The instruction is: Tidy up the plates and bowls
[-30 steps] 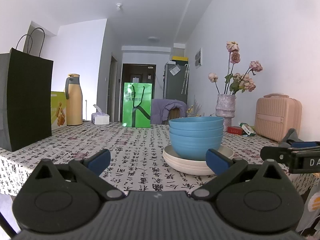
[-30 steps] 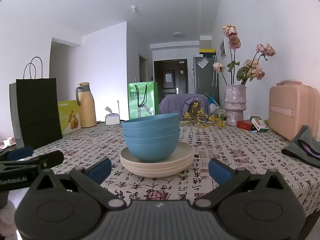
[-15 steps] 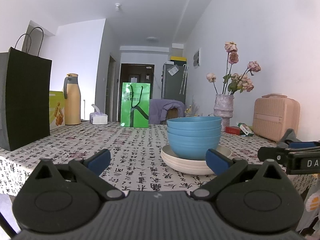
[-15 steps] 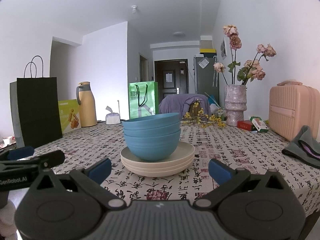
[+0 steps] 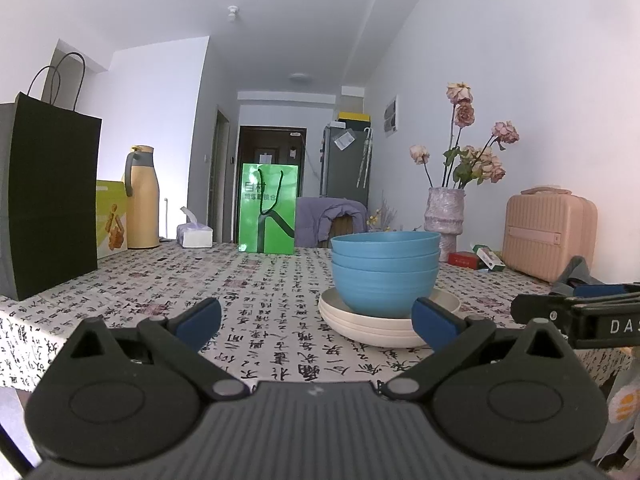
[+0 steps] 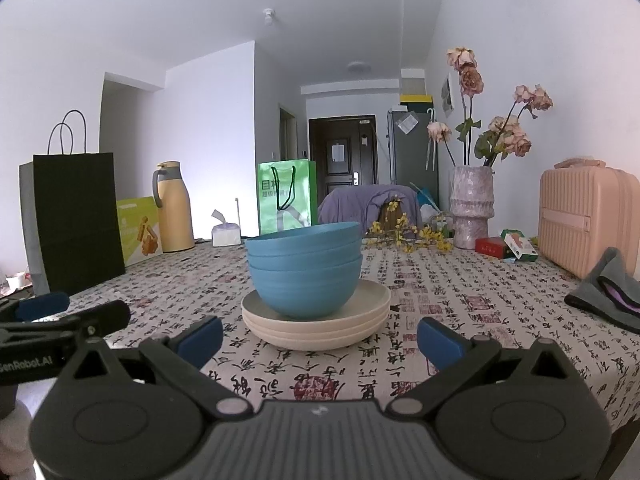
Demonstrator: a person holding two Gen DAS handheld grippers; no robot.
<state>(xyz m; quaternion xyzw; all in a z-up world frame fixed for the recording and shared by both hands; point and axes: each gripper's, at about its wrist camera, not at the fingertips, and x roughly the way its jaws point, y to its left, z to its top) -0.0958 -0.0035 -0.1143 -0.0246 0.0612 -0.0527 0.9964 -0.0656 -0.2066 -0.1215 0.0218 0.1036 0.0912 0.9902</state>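
Both grippers gape wide, empty: left gripper [image 5: 316,320], right gripper [image 6: 319,339]. Dead ahead of the right one sit three nested blue plastic bowls [image 6: 305,272] on stacked cream round plates [image 6: 316,320]; from the left they lie ahead-right. Right looks better lined up.

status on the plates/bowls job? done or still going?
Looks done, or close: three blue bowls sit nested on a stack of cream plates on the table. Nothing in hand: the left gripper and right gripper are both open, empty and short of the stack. No loose dishes show elsewhere, so little seems left, though whether the stack must move is unclear.
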